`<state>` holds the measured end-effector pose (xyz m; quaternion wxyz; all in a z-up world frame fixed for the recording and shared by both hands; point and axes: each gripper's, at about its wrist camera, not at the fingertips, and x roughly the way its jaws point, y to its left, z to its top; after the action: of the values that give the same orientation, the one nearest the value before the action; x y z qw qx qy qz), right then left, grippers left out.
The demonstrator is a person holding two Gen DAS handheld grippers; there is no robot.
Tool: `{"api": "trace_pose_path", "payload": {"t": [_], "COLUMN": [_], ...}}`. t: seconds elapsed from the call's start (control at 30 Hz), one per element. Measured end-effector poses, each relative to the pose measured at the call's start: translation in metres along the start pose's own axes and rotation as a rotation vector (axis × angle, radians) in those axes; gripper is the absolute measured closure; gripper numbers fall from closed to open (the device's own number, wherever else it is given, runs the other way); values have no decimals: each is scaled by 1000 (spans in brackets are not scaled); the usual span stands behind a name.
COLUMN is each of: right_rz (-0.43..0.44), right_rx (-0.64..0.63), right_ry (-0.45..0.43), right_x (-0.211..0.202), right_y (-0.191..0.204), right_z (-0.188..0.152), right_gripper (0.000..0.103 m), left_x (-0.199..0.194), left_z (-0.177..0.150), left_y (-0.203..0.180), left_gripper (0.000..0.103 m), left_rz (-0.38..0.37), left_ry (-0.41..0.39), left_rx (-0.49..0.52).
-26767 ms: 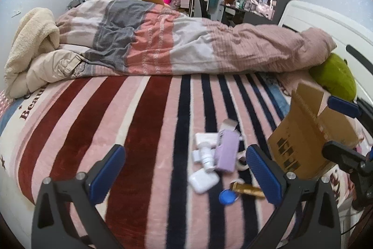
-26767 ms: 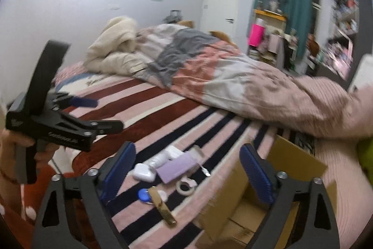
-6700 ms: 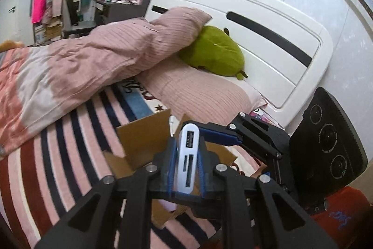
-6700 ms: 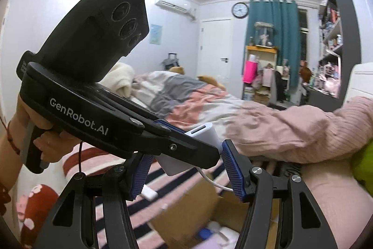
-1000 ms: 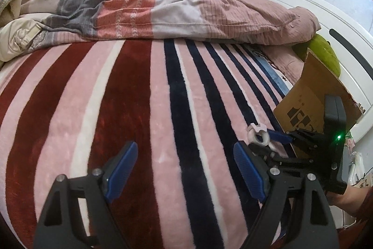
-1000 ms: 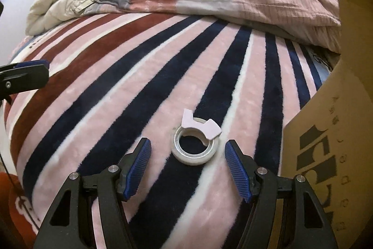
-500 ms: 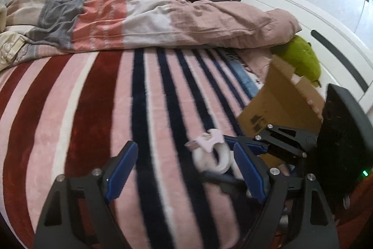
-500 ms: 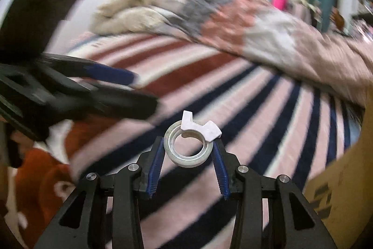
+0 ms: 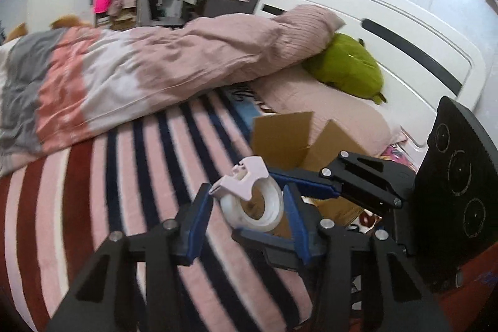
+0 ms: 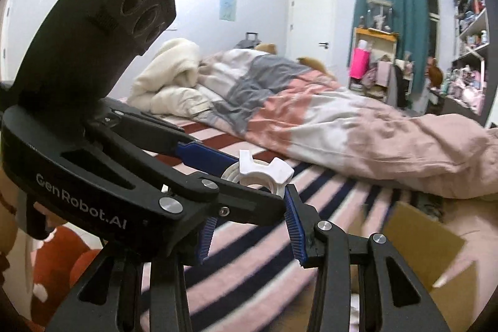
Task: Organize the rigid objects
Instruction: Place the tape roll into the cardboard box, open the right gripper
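Observation:
A white tape roll with a pale dispenser clip [image 9: 252,198] hangs in the air over the striped bed, between both grippers. My left gripper [image 9: 247,215] is closed around it, its blue pads at the roll's two sides. My right gripper [image 10: 249,223] crosses it from the right; in the right wrist view the roll [image 10: 261,173] sits at the tips of its blue pads [image 10: 294,226]. The open cardboard box [image 9: 295,142] lies just behind and below the roll; it also shows in the right wrist view [image 10: 429,251].
A rumpled pink and grey duvet [image 9: 140,73] covers the far half of the bed. A green plush [image 9: 345,67] lies on the pillow by the white headboard [image 9: 404,30]. Shelves and a teal curtain [image 10: 389,14] stand at the far wall.
The right gripper lifted the tape roll off the blanket and carried it toward the box. The left gripper has closed in around the roll, and both now meet at it.

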<state>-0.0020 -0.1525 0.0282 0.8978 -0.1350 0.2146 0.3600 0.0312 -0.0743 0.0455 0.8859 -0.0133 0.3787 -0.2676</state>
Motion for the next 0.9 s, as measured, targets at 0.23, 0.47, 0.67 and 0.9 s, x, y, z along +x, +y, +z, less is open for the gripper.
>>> {"api": "trace_pose_path", "payload": {"t": [0.23, 0.47, 0.67, 0.9], "right_rz": [-99, -124, -137, -145], "right_rx": [32, 158, 185, 169], "right_ry": [34, 168, 271, 294], "right_x": [-33, -39, -31, -30], "right_y": [-48, -105, -122, -118], "right_z": [-10, -31, -41, -42], "right_gripper": [67, 66, 66, 41], "left_x": [50, 108, 126, 111], "left_z": [30, 44, 44, 40], "left_y": [-46, -64, -67, -62], "left_gripper": [60, 60, 46, 23], "left_rz": [-57, -125, -112, -53], "left_ry": [70, 194, 236, 193], "left_rx": [76, 53, 64, 82]}}
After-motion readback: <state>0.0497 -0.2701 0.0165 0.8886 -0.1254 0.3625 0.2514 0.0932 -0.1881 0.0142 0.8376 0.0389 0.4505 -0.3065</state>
